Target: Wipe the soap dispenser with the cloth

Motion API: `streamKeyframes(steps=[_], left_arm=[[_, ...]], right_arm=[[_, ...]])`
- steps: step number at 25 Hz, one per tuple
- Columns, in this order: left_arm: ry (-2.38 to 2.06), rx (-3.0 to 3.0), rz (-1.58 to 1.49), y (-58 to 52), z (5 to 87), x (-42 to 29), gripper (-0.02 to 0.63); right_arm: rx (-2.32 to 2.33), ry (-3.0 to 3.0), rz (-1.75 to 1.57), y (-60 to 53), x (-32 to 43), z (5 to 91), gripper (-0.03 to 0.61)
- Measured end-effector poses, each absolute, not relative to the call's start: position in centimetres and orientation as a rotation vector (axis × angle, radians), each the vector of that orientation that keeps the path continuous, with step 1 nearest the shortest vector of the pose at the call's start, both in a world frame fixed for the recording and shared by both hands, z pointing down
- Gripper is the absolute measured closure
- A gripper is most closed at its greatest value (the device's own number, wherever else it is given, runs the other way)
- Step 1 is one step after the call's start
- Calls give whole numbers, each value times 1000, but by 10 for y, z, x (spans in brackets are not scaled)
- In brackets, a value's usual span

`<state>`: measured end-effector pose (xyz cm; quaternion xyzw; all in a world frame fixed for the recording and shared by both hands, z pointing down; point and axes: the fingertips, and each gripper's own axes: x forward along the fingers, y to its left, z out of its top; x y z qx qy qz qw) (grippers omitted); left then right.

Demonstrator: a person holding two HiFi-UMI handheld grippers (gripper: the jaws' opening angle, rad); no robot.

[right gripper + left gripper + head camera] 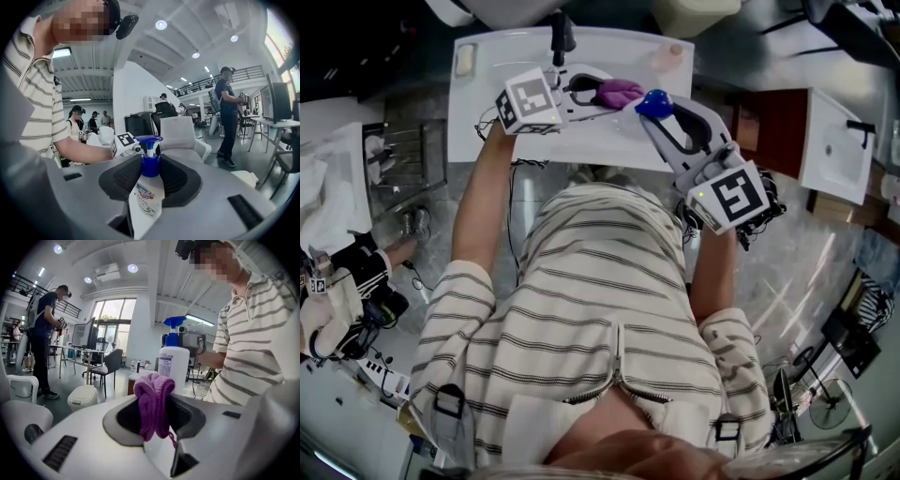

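Purple knitted cloth [153, 404] sits bunched between the jaws of my left gripper [157, 420], which are clamped on it, a loose thread hanging below. My right gripper [150, 180] is clenched on the soap dispenser [148, 192], a white bottle with a blue pump head. It is held up over the white washbasin [487, 122], with the cloth just beside it; I cannot tell whether they touch. Its label carries a red-and-blue logo on one face and a panel of small dark print on another. I can read neither. Each gripper's cube shows black-and-white square markers.
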<state>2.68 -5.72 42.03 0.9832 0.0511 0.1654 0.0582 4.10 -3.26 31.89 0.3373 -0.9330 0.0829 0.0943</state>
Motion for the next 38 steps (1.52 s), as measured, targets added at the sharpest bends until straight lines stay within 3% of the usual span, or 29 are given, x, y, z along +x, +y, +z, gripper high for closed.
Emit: streamKeyframes(steps=[24, 30, 38], left_arm=[[-758, 2748, 235, -64, 394, 1, 485], [-1090, 2782, 354, -58, 398, -6, 485], [-1216, 2668, 253, -61, 401, -17, 485]], right_arm=[[1407, -2613, 381, -59, 63, 340, 445], [1464, -2572, 370, -66, 66, 353, 445], [1523, -2552, 390, -86, 65, 372, 445]])
